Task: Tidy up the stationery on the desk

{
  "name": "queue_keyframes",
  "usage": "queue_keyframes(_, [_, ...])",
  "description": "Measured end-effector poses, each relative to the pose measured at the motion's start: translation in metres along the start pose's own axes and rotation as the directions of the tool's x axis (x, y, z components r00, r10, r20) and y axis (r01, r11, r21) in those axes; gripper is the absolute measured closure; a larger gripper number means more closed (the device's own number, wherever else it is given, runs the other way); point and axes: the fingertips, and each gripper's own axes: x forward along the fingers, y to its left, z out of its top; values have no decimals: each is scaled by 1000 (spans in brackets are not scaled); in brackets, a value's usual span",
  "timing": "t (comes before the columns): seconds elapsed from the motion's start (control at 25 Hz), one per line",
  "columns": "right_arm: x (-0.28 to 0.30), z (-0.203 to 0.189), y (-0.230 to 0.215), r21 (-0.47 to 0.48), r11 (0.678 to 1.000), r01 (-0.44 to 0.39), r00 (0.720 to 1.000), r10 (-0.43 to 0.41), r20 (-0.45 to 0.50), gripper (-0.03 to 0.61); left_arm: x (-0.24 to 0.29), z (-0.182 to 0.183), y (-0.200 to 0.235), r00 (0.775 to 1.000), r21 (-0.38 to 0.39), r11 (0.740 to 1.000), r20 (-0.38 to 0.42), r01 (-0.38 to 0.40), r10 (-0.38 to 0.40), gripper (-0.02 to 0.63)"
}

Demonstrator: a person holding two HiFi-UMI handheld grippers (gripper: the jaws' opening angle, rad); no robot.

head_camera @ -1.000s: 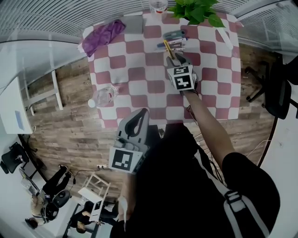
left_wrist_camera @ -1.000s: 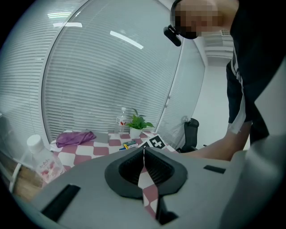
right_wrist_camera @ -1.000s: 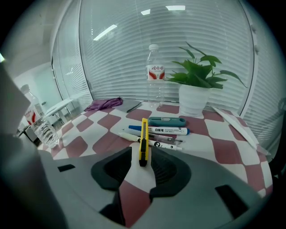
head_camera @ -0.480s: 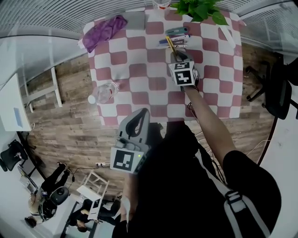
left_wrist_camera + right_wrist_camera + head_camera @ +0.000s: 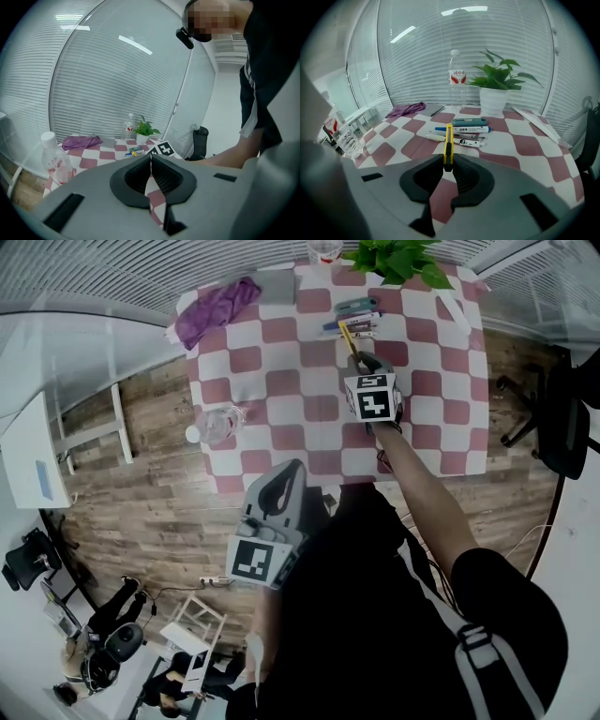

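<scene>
Potted plant (image 5: pixel 497 89) near upright water bottle (image 5: pixel 458 77), purple cloth (image 5: pixel 407 109), all on checkered tablecloth (image 5: pixel 525 140)

Your head view looks steeply down on the whole table (image 5: pixel 281 362) from high up. Your right gripper (image 5: pixel 358 359) view sits low and close, facing the far plant (image 5: pixel 497 79). Your left gripper (image 5: pixel 292 467) view looks in from off the near edge. All share the pens (image 5: pixel 352 321).
</scene>
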Motion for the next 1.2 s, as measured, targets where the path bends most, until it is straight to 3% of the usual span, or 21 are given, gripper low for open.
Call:
queue_keyframes(0.32, [-26, -35, 27, 78, 996, 38, 999, -37, -17, 502, -17, 8, 6, 997, 58, 996, 13, 69, -70, 580])
queue_keyframes(0.88, [-51, -89, 99, 175, 979, 102, 992, -87, -92, 502, -60, -8, 31, 979, 93, 975, -36, 202, -200, 580])
queue_keyframes(1.2, [-53, -101, 110, 203, 966, 162, 985, -145, -94, 499, -74, -16, 40, 966, 115, 959, -59, 258, -253, 580])
